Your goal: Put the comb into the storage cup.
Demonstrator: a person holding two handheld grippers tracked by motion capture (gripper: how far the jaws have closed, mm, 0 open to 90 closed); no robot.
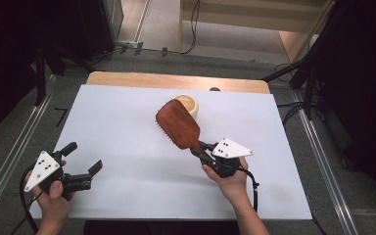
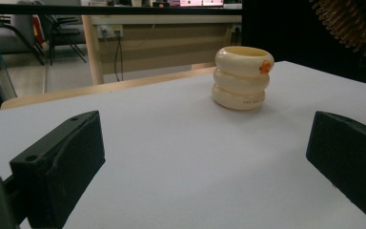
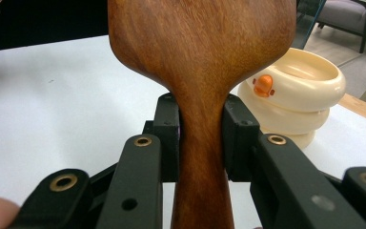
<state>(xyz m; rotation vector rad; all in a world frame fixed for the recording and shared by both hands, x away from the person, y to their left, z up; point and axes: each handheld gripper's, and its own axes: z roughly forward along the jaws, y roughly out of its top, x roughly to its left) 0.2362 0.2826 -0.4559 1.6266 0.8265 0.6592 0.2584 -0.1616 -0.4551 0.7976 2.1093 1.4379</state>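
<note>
A brown wooden hairbrush (image 1: 178, 126) is held above the white table, its bristles facing down and to the left. My right gripper (image 1: 199, 150) is shut on its handle (image 3: 201, 143), with the jaws pressing on both sides. Just beyond the brush head stands a cream ribbed cup (image 1: 188, 104) with a small orange mark (image 3: 263, 85); the brush head partly covers it in the high view. My left gripper (image 1: 83, 157) rests open at the table's front left, nothing between its jaws, pointing toward the cup (image 2: 241, 78). The brush's bristles (image 2: 350, 24) show at the top right of the left gripper view.
The white tabletop (image 1: 127, 127) lies over a wooden table whose back edge (image 1: 176, 80) is bare. Dark stands and cables surround the table on the floor. Wide free surface lies between the two grippers.
</note>
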